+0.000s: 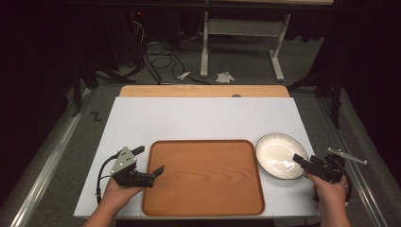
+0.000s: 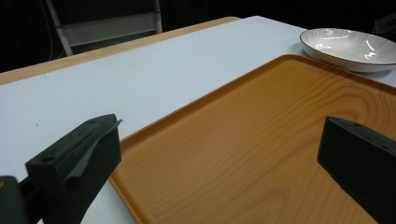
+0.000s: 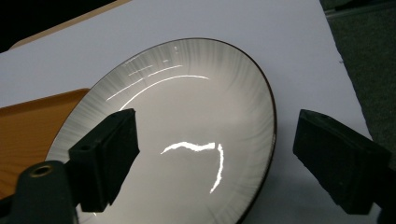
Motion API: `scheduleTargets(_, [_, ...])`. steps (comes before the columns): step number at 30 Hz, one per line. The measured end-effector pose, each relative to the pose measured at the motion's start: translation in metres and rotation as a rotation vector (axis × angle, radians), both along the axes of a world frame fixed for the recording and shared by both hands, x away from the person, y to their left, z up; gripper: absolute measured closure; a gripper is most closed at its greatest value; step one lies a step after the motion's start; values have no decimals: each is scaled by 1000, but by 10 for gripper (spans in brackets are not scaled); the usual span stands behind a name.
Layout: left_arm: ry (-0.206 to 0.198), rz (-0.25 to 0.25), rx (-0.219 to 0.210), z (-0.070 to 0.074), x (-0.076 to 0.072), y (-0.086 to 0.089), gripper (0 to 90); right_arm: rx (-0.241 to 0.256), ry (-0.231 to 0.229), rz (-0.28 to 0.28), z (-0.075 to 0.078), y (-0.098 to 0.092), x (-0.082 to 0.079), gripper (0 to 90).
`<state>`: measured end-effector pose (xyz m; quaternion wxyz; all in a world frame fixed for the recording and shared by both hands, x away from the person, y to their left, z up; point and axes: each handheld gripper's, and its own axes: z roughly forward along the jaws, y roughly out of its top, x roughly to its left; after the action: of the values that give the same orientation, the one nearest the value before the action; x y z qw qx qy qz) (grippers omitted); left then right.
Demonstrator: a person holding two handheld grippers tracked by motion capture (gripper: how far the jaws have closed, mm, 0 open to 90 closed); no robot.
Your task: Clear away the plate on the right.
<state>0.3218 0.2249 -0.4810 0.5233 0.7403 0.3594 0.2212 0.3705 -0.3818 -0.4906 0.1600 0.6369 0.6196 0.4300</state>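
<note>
Left claw [image 1: 150, 161]: I hold it at the tray's left edge, jaws spread wide with nothing between them; in the left gripper view one jaw hangs over the white bench top and the other over the tray's floor, so the raised rim passes between them untouched.
Right claw [image 1: 302, 161]: I hold it at the plate's near right edge, jaws wide apart and gripping nothing; in the right gripper view the left jaw is above the plate's inside and the right jaw is outside its rim, over the white surface.
Plate [image 1: 281, 155]: a shallow, pale, glossy dish with a dark rim and fine radial streaks, lying flat on the bench just beside the tray's far right corner; whether rim and tray touch I cannot tell.
Tray [image 1: 203, 177]: a bare wooden tray with rounded corners and a low raised rim, lying at the near middle of the bench, between my two hands.
Bench [image 1: 198, 118]: a white sheet over a wooden top, whose far strip shows bare.
Obstructions: nothing lies between either claw and the plate or tray.
Surroundings: beyond the bench, a grey carpeted floor [image 1: 246, 66] with black cables [image 1: 158, 60], scraps of white paper [image 1: 224, 76], and the white legs of another table [image 1: 278, 59].
</note>
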Motion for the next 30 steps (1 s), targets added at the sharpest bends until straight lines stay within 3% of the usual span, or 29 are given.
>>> scheduleTargets(7, [2, -6, -1, 0, 0, -1, 6, 113, 65, -20, -10, -12, 1, 344])
scheduleTargets(8, [0, -8, 0, 0, 0, -1, 6, 154, 85, -28, -11, -15, 1, 367])
scheduleTargets(9, [0, -8, 0, 0, 0, -1, 6, 154, 85, -28, -11, -15, 1, 367])
scheduleTargets(10, [-1, -9, -2, 0, 0, -1, 6, 190, 87, -32, -14, -19, 2, 439])
scheduleTargets(13, [3, -9, 3, -1, 0, -1, 6, 210, 99, -31, -15, -20, 2, 469])
scheduleTargets(14, [3, -9, 3, -1, 0, -2, 5, 214, 104, -21, -16, -21, 3, 516])
scheduleTargets(21, [3, -13, 5, -1, 0, -2, 6, 250, 149, -21, -19, -22, 6, 561])
scheduleTargets(22, [0, -11, 6, -1, 0, -2, 6, 302, 176, -18, -21, -22, 7, 593])
scheduleTargets(24, [-1, -12, 6, -1, -1, -2, 5, 341, 199, -24, -23, -25, 8, 632])
scheduleTargets(25, [-1, -12, 6, -1, -1, -2, 6, 341, 199, -24, -23, -25, 8, 632])
scheduleTargets(28, [-4, -11, 4, 0, -1, -2, 6, 359, 230, -43, -25, -28, 9, 759])
scheduleTargets(30, [-3, -10, 5, 0, -1, -2, 6, 372, 240, -43, -26, -31, 11, 777])
